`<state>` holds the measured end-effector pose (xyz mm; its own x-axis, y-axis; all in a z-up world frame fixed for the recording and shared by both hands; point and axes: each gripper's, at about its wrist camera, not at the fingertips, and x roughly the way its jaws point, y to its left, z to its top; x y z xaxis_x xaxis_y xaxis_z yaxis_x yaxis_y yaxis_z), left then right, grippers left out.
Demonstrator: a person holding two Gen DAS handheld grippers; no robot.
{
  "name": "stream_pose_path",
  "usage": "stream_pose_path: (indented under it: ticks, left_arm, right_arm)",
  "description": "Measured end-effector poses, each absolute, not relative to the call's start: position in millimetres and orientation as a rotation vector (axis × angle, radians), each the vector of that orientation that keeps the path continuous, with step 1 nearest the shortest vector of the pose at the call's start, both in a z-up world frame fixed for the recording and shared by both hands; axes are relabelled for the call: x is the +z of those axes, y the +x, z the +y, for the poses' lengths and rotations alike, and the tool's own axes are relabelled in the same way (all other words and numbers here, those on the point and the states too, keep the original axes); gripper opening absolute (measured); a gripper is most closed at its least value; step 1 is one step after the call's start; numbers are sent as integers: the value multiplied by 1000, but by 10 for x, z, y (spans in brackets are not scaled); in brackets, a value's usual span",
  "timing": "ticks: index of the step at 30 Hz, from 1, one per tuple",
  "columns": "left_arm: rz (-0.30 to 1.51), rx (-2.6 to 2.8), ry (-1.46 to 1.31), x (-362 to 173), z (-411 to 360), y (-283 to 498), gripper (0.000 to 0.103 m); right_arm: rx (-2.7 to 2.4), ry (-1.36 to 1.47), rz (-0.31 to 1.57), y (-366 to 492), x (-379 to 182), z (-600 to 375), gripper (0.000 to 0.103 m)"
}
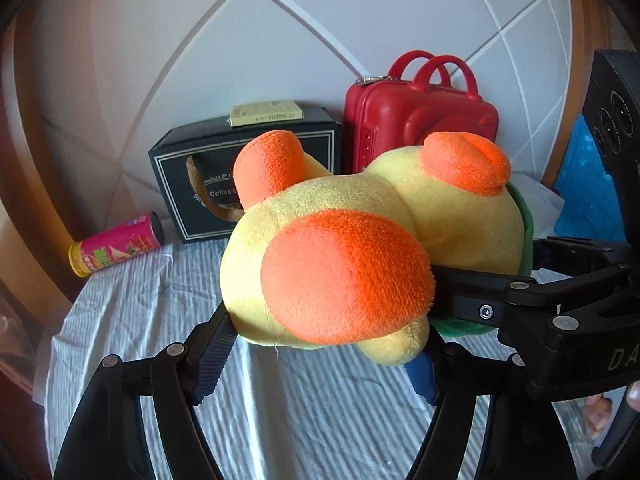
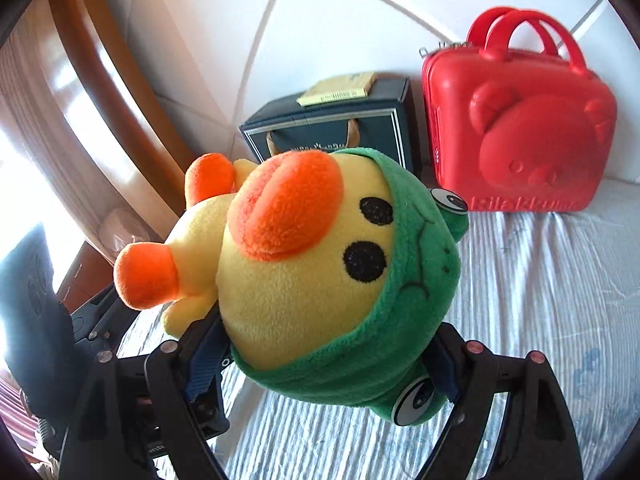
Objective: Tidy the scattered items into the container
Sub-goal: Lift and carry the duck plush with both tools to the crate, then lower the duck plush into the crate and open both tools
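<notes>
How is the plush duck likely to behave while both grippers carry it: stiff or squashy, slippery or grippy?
Probably squashy: the plush duck bulges over the right gripper at its hooded head. Likely light, since the left gripper holds its body clear of the bed sheet. The fuzzy fabric looks grippy, though the loose feet may flop.

Bright daylight, blown-out glare at right-wrist view's left; fisheye edges bent, dark.

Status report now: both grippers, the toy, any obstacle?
Left gripper shut on yellow plush duck body. Right gripper shut on its green-hooded head. Duck lifted above striped sheet; path clear.
</notes>
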<state>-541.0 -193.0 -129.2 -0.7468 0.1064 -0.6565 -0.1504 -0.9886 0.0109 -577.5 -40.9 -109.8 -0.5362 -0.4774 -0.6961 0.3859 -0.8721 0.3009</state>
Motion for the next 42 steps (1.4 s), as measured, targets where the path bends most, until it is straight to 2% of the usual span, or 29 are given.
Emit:
stream_pose_path:
  ticks: [8,14,25,32,39,42]
  left_arm:
    - [151,2824,-827,-494,-1541,-4720,76]
    - [208,2766,-688,3,-950,-4302,76]
    - [239,2721,-471,538,892,-3455,78]
    - [163,2698,-449,600,2449,-2963,79]
    - [212,2566,-537,649,3725,-2699,79]
    - [235,2540,-562,587,4001,-2628,79]
  right_arm:
    - [-2521,945,-147,-4902,-282,4,85]
    - [-2642,843,-172,-4319,203,605,85]
    - [-2784,672,-151,-3237,759,2401,85]
    - [-2825,690,-49,-2713,838,3822,85]
    - [-2909,769,-154,-2357,736,4941,85]
    - [-2915,810,-200,-2268,645,5220,85]
